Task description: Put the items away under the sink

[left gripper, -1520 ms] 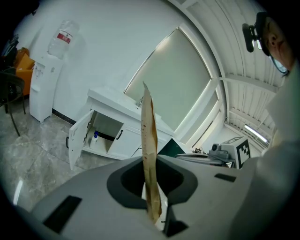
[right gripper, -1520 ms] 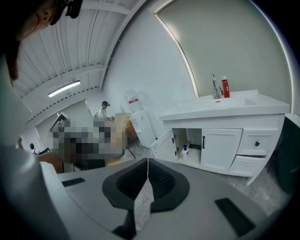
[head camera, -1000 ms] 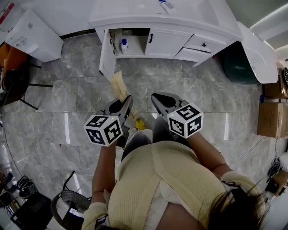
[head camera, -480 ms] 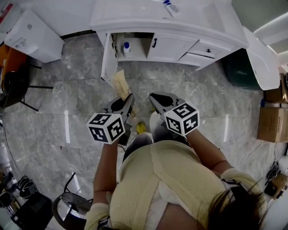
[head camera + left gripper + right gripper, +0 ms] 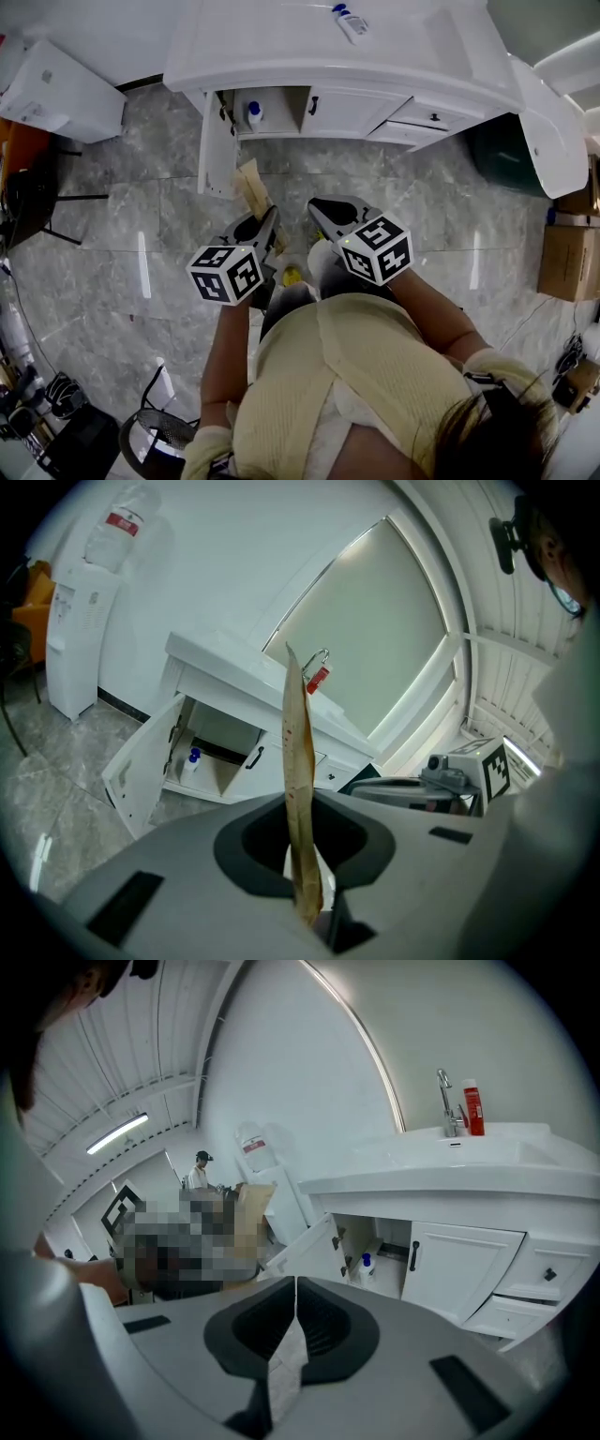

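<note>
The white sink cabinet (image 5: 347,56) stands ahead with its left door (image 5: 214,141) swung open. A white bottle with a blue cap (image 5: 253,114) stands inside the compartment. My left gripper (image 5: 267,223) is shut on a flat brown paper pack (image 5: 251,183) that sticks out toward the open door; in the left gripper view the pack (image 5: 300,761) stands edge-on between the jaws (image 5: 302,803). My right gripper (image 5: 321,208) is shut on a thin white sheet-like item (image 5: 286,1363), which hangs down behind the jaws (image 5: 295,1283). Both grippers are side by side, short of the cabinet.
A faucet (image 5: 448,1101) and a red tube (image 5: 473,1108) stand on the counter. A white water dispenser (image 5: 80,639) is left of the cabinet, a dark bin (image 5: 502,141) on its right. Cardboard boxes (image 5: 567,248) sit far right, a fan (image 5: 155,441) behind left.
Both grippers have moved forward toward the open cabinet and slightly down, each still holding its item. The cabinet looks nearer in the head view.
</note>
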Tool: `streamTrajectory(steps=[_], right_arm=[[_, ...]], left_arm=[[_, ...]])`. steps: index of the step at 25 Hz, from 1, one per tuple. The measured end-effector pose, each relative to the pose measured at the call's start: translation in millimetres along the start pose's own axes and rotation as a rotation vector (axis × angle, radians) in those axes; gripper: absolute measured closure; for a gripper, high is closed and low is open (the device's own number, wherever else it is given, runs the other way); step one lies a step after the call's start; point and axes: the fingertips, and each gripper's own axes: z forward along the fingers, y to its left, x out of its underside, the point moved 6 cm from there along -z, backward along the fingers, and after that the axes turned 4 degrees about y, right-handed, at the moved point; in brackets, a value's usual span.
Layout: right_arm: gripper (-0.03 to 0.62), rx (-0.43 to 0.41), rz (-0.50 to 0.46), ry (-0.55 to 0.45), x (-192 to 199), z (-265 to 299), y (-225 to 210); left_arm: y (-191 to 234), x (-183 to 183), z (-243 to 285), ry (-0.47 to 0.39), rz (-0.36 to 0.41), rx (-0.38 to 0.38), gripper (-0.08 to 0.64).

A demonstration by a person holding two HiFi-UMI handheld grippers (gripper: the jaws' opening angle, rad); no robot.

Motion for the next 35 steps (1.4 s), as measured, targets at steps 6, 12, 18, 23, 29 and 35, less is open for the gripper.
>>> streamTrajectory(steps=[6, 12, 18, 23, 29, 35], right_arm=[[0.566, -0.005, 0.008, 0.012, -15.3, 3.6, -41.1], [0.565, -0.025, 0.014, 0.035, -21.5, 9.4, -71.0], [0.565, -0.057, 0.017, 0.052, -24.1, 20.0, -91.3], [0.565, -0.060, -0.005, 0.055, -24.7, 22.8, -109.0], [0.565, 0.010, 0.031, 0.034, -31.2, 32.4, -111.9], [0.566, 0.148, 0.144, -0.043, -41.4, 45.1, -97.6]], left_arm=[[2.4, -16.3, 36.9, 0.021, -0.026, -0.021, 0.492], [5.5, -26.4, 66.2, 0.042, -0.039, -0.056, 0.492], [13.4, -29.2, 89.6, 0.102, -0.044, -0.089, 0.492], [14.5, -31.7, 109.7, 0.137, -0.014, -0.088, 0.492], [27.4, -37.8, 123.9, 0.206, 0.026, -0.028, 0.492], [40.4, -43.4, 122.4, 0.311, 0.107, 0.096, 0.492]])
